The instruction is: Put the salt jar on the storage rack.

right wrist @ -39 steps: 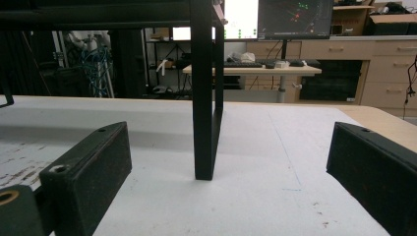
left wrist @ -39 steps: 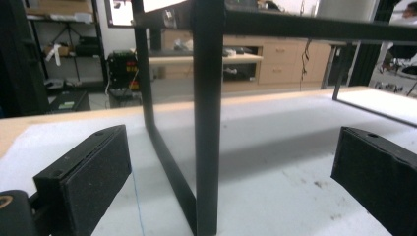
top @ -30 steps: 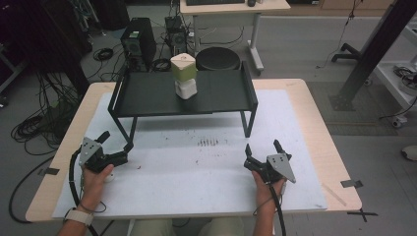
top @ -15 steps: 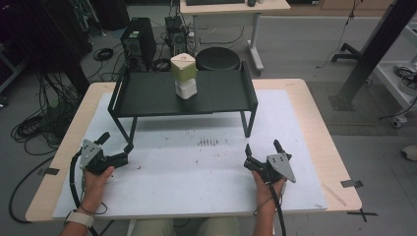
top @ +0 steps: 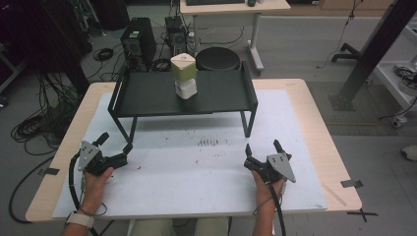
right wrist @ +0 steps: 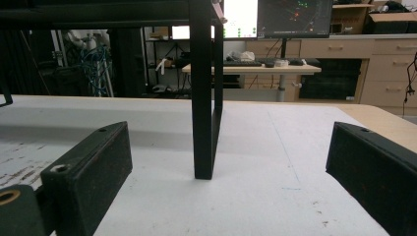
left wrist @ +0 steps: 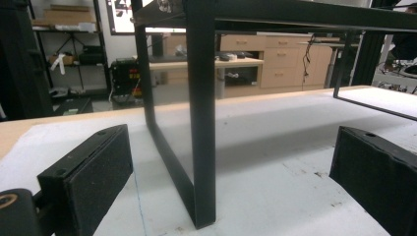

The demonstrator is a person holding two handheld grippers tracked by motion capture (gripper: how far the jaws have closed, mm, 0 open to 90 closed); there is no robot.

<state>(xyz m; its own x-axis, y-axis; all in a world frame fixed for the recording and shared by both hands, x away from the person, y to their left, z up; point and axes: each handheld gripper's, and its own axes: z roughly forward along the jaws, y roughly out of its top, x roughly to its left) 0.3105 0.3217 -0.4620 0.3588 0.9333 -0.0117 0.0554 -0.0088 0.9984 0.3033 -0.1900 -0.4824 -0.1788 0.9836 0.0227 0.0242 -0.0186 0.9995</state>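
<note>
A black raised shelf point(top: 147, 96) stands on the white mat at the back of the table. On its top stands a pale green block point(top: 183, 69) stacked upright on a smaller white block point(top: 186, 90). My left gripper point(top: 116, 142) rests on the mat near the shelf's front left leg point(left wrist: 201, 123), open, with nothing between its jaws. My right gripper point(top: 261, 146) rests on the mat in front of the shelf's front right leg point(right wrist: 201, 98), also open and holding nothing. Each gripper view looks along the mat at that leg between wide-apart black pads point(left wrist: 93, 182) point(right wrist: 93, 172).
The white mat point(top: 206, 172) covers most of the wooden table point(top: 319, 128), with dark scuff marks point(top: 209, 142) near its middle. Beyond the table's far edge are a round black stool point(top: 218, 58), a computer tower point(top: 137, 42), cables and a desk.
</note>
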